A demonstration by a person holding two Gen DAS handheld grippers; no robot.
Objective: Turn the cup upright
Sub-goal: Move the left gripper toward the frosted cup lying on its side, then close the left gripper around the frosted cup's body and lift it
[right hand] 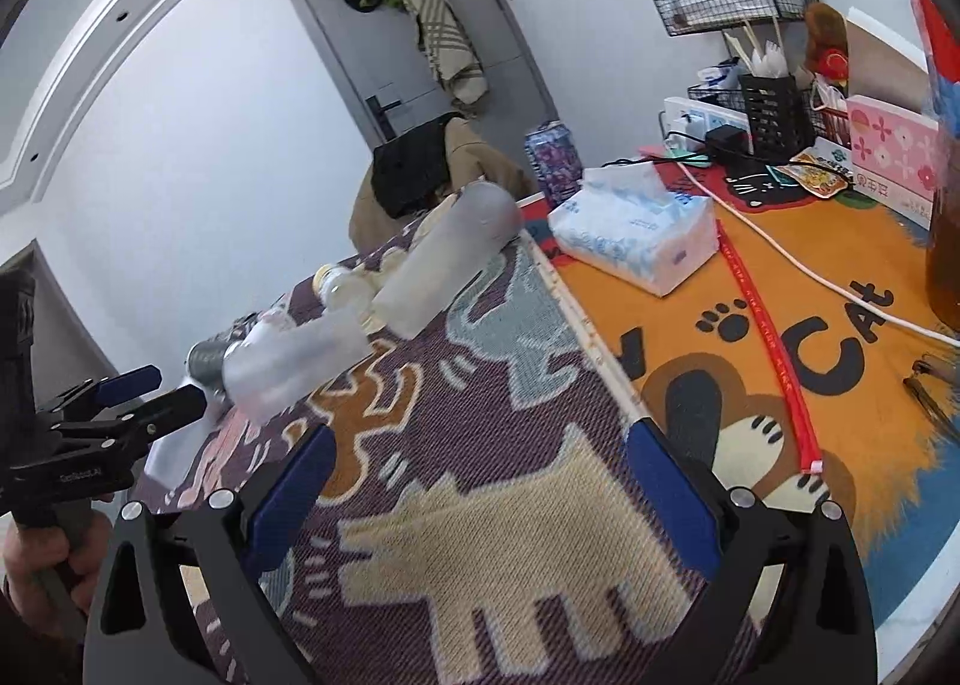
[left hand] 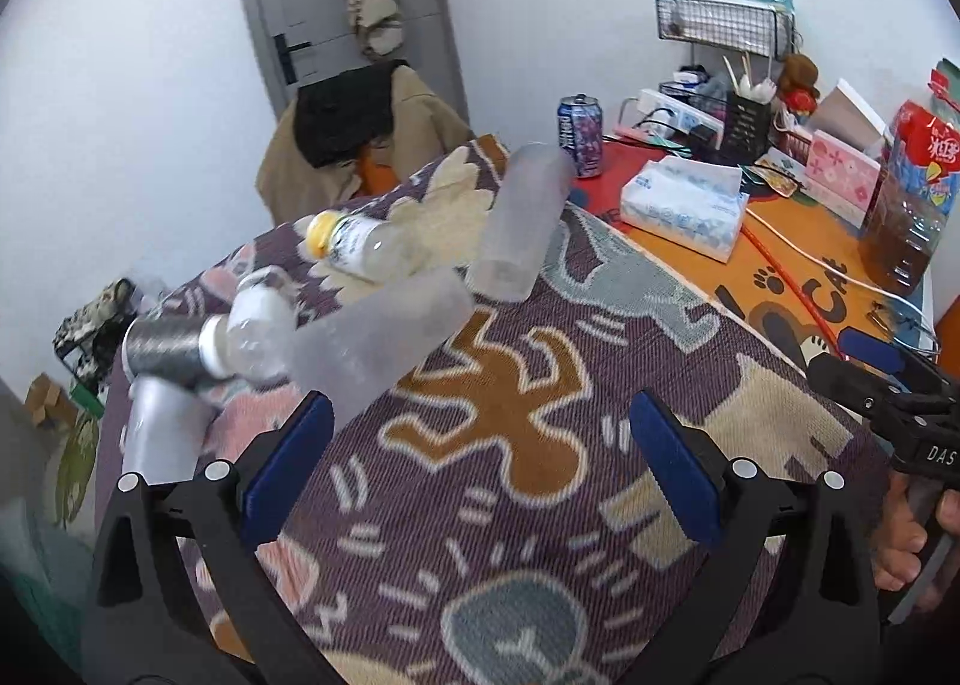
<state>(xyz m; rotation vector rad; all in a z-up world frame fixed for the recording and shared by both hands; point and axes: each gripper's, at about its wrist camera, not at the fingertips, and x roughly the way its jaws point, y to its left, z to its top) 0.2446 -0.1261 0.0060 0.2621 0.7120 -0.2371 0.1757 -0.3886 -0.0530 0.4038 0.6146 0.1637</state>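
Two frosted translucent cups lie on their sides on a patterned purple mat [left hand: 540,505]. The nearer cup [left hand: 384,343] [right hand: 294,364] lies left of centre. The farther cup [left hand: 522,223] [right hand: 447,259] lies behind it. My left gripper [left hand: 480,445] is open and empty, just short of the nearer cup. My right gripper [right hand: 480,469] is open and empty over the mat, farther from both cups. Each gripper shows at the edge of the other's view, the right one [left hand: 888,379] and the left one [right hand: 144,391].
Clear plastic bottles [left hand: 360,247] and a metal flask [left hand: 168,349] lie beside the cups at the mat's left. A tissue pack [left hand: 684,205], a drink can [left hand: 581,135], a cable, boxes and a wire rack crowd the orange cat mat [right hand: 810,337] on the right.
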